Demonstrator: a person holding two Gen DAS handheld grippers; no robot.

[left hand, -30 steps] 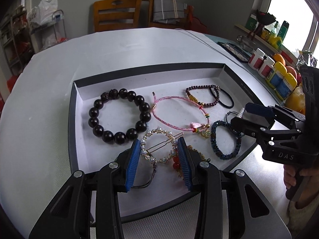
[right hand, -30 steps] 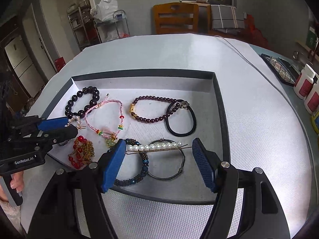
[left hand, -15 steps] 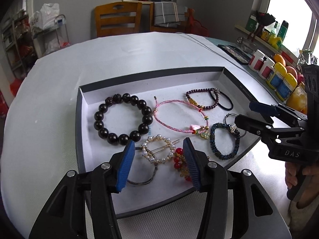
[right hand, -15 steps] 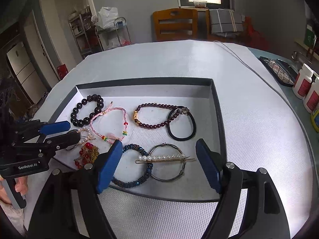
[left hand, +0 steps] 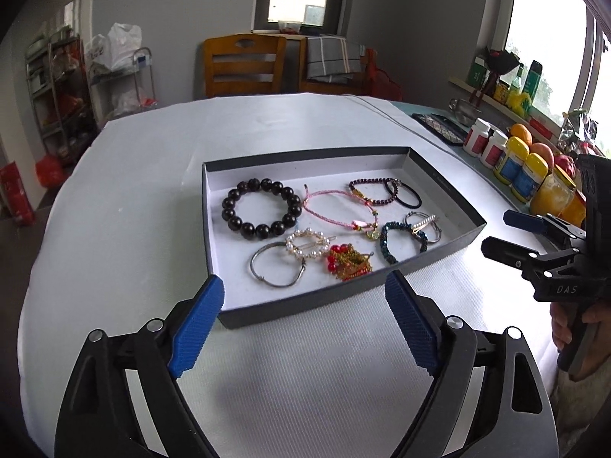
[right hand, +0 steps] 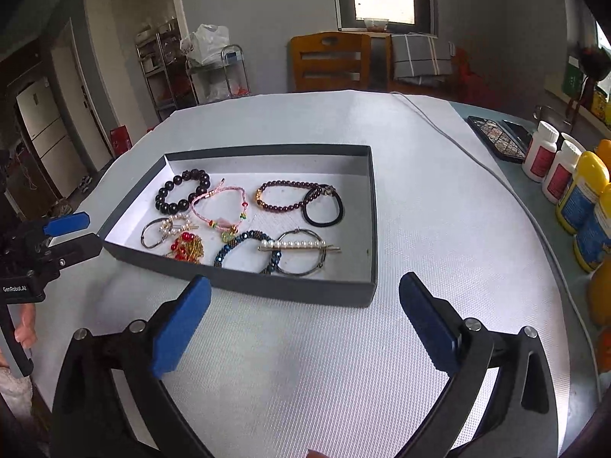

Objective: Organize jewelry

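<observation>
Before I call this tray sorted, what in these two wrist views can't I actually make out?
- Red and gold piece: a tangled clump in both views, too small to tell what it is.
- Thin metal bangle: partly covered by the pearl ring clip in the right wrist view.
- Tray floor just behind the near wall: hidden by that wall in both views.
- Bottle labels: too small to read.
- Right hand: cut off by the left wrist view's edge.

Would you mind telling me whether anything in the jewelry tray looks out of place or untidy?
Mostly tidy, but two overlaps stand out: the pearl hairpin lies across both the silver ring bangle and the blue beaded bracelet, and the black hair tie overlaps the dark red beaded bracelet.
</observation>
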